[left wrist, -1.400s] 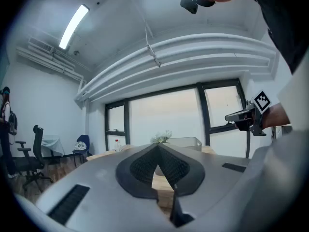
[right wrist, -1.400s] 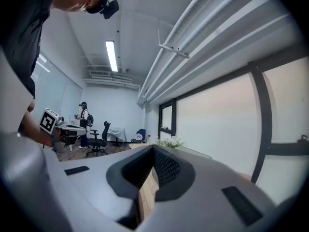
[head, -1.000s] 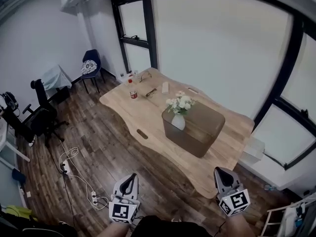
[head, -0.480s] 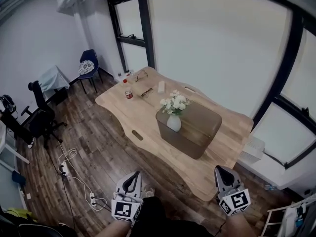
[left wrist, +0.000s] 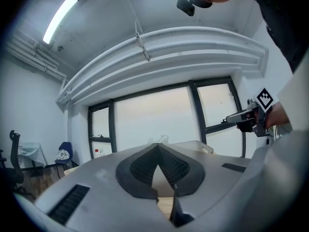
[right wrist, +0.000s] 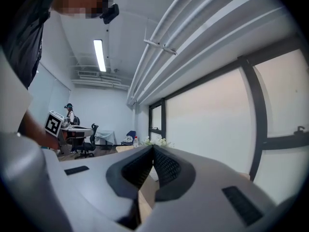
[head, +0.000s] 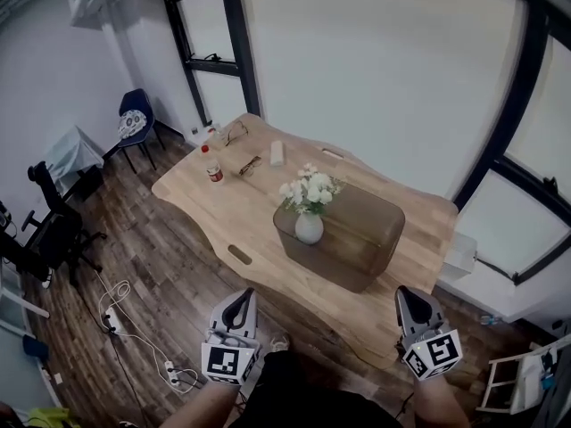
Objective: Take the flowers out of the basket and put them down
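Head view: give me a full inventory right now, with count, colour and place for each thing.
table: one, light wood, middle of the room
basket: one, brown, on the table's right half
flowers: one bunch, white, in the vase
vase: one, white, at the basket's left end, apparently inside it
small bottle: one, red cap, far left part of the table
chair: one, dark blue, by the far window
office chair: one, black, at the left wall
power strip: one, white, on the wooden floor at left
left gripper: one, grey, jaws shut, empty, bottom left
right gripper: one, grey, jaws shut, empty, bottom right
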